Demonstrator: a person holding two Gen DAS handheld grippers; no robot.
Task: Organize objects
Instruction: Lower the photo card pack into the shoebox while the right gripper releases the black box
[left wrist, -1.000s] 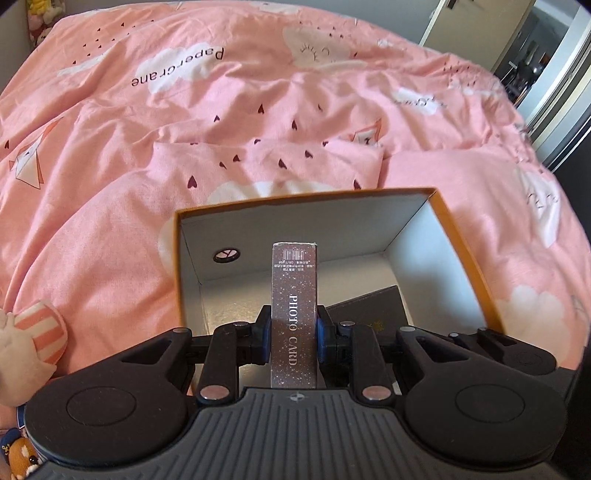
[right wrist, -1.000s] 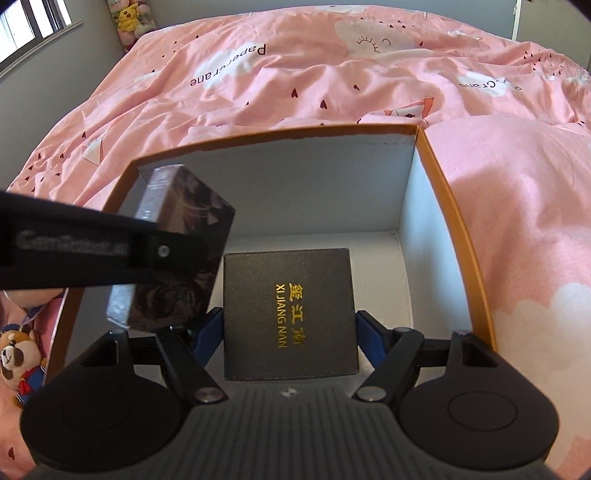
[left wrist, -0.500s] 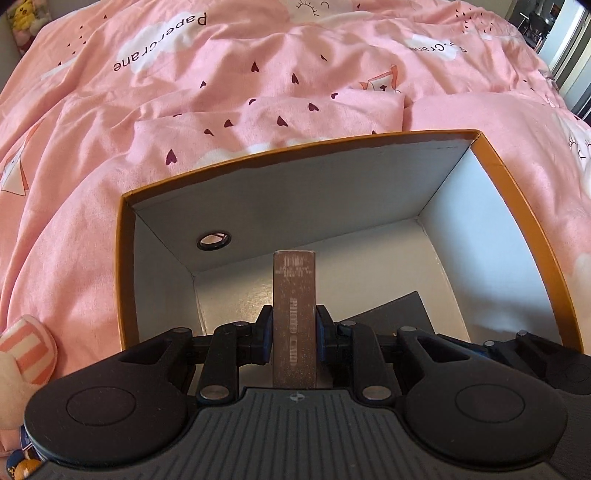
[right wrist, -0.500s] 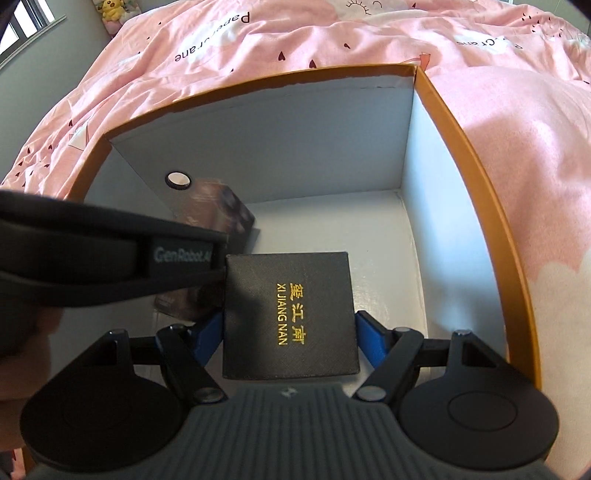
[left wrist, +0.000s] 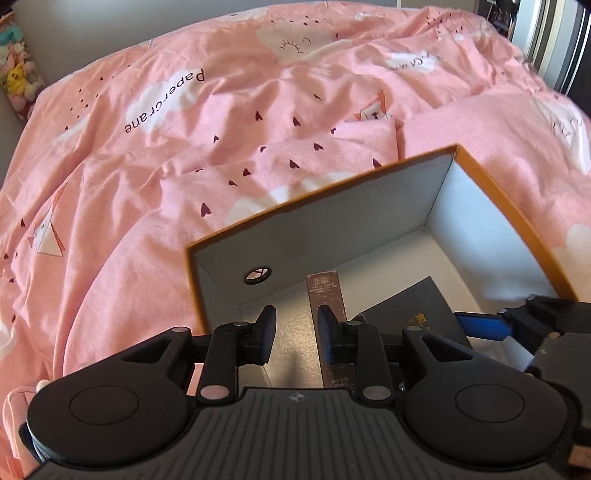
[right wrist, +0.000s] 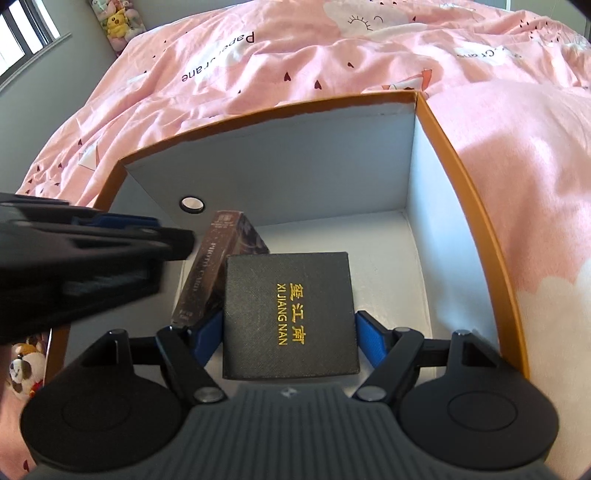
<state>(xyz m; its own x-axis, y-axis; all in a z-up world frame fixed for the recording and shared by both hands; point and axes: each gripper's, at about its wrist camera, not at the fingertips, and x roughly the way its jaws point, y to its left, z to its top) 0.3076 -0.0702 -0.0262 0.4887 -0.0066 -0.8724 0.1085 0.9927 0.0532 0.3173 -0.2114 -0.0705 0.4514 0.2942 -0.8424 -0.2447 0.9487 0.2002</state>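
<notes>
An orange-rimmed cardboard box point(left wrist: 325, 188) with a white inside lies open on the pink bed; it also shows in the right wrist view point(right wrist: 465, 184). My left gripper point(left wrist: 293, 334) is open above the box's left side. The brown photo card box point(left wrist: 327, 314) stands free inside, beside the left gripper's right finger; in the right wrist view it point(right wrist: 214, 269) leans behind the black box. My right gripper point(right wrist: 290, 338) is shut on the black XI JIANG NAN box point(right wrist: 290, 314), held low inside the orange box. The black box also shows in the left wrist view point(left wrist: 410, 314).
The pink printed duvet point(left wrist: 221, 129) covers the bed all round the box. Plush toys sit at the far left wall point(right wrist: 118, 22) and beside the box's near left corner point(right wrist: 22, 369). A round finger hole point(right wrist: 191, 203) is in the box's far wall.
My left gripper has opened, let go of the photo card box inside the orange box and drawn back up. The right gripper has kept hold of the black box.
</notes>
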